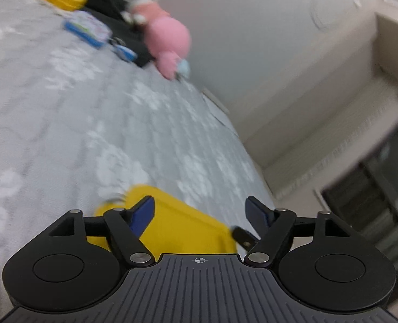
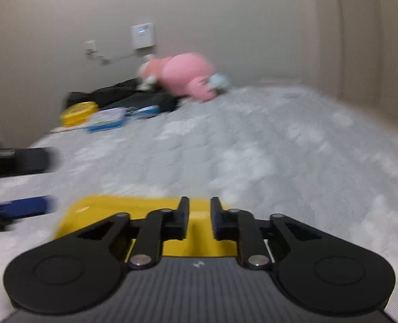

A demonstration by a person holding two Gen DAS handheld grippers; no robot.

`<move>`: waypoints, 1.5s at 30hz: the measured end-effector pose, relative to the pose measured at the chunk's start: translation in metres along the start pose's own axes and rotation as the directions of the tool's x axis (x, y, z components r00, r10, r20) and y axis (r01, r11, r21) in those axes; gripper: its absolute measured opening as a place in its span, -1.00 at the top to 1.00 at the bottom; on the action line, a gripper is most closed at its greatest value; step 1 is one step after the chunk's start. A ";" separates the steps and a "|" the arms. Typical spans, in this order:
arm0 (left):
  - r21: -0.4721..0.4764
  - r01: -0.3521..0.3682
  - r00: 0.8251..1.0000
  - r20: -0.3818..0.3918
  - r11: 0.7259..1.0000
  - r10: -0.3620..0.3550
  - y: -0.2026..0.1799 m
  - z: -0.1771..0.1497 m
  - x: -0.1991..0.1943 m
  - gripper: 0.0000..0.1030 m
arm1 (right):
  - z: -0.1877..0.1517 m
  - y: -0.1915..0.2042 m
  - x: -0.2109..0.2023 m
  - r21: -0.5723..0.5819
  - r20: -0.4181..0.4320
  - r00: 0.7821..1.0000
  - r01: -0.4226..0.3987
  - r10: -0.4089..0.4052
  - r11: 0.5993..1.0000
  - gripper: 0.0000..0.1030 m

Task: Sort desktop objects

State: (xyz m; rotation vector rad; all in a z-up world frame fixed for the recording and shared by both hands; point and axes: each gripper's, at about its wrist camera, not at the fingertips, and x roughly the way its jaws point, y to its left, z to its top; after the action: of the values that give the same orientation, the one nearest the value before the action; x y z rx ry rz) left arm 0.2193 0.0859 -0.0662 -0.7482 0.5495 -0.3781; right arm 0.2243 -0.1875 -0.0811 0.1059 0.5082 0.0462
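Right tongs (image 2: 199, 220) sit at the bottom centre of their view with the jaws nearly together, a narrow gap between them and nothing visibly pinched; just beyond and under them lies a yellow tray (image 2: 96, 210). Left tongs (image 1: 199, 215) stand wide apart and empty, the same yellow tray (image 1: 182, 226) between and below the fingers at lower centre, resting on the grey flowered bed (image 1: 64, 123). It looks like thin rigid plastic, probably light, stiff and a bit slippery, so the raised rim seems the best place to pinch. Its long axis appears to run left to right in the right view, though blur makes this uncertain. Far off, upper left, lie a yellow box (image 2: 76, 113), a blue case (image 2: 107, 119) and a pink plush toy (image 2: 185, 76).
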 end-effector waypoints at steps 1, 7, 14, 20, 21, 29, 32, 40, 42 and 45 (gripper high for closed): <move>-0.020 -0.008 1.000 0.022 1.000 0.009 0.006 0.005 -0.006 -0.80 | 0.003 -0.003 0.005 0.007 0.001 0.999 0.045 -0.045 0.999 0.56; -0.112 -0.077 0.996 0.043 0.991 0.083 0.031 0.017 -0.016 -0.81 | -0.014 -0.062 0.022 0.413 -0.167 0.973 -0.075 0.157 0.908 -0.21; -0.060 -0.094 0.996 -0.008 0.994 0.093 0.023 0.015 -0.005 -0.81 | -0.009 -0.049 0.029 0.346 -0.157 0.967 -0.137 0.201 0.928 0.02; -0.069 -0.100 0.995 -0.009 0.993 0.099 0.027 0.013 -0.006 -0.81 | -0.009 -0.024 0.022 0.136 -0.121 0.985 -0.106 0.123 0.985 0.04; -0.066 -0.091 0.996 -0.011 0.994 0.090 0.027 0.013 -0.006 -0.81 | -0.009 -0.022 0.019 0.105 -0.112 0.990 -0.076 0.087 0.992 0.04; -0.144 0.108 0.991 -0.063 0.984 -0.118 0.025 0.009 -0.006 -0.81 | -0.004 -0.028 0.000 0.037 -0.018 0.998 0.063 -0.062 0.997 0.16; -0.171 0.146 0.981 -0.102 0.974 -0.165 0.024 0.005 0.001 -0.81 | 0.002 -0.038 -0.010 0.124 -0.008 1.000 -0.019 0.020 0.992 0.16; -0.110 0.088 0.983 -0.150 0.990 -0.104 0.021 -0.010 0.021 -0.81 | -0.007 -0.014 -0.001 0.005 -0.067 0.997 -0.033 0.033 0.999 0.16; -0.110 0.070 0.984 -0.155 0.991 -0.086 0.027 -0.012 0.027 -0.81 | -0.004 -0.031 -0.002 0.101 -0.096 0.995 -0.004 0.013 0.995 0.16; -0.121 0.082 0.982 -0.159 0.989 -0.101 0.029 -0.011 0.031 -0.81 | -0.009 -0.062 -0.014 0.352 -0.195 0.979 0.019 0.054 0.936 0.14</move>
State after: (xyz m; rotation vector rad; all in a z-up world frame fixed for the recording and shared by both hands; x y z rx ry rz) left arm 0.2407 0.0844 -0.1044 -0.8592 0.6989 -0.5002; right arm 0.2090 -0.2494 -0.0893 0.4615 0.7157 -0.0177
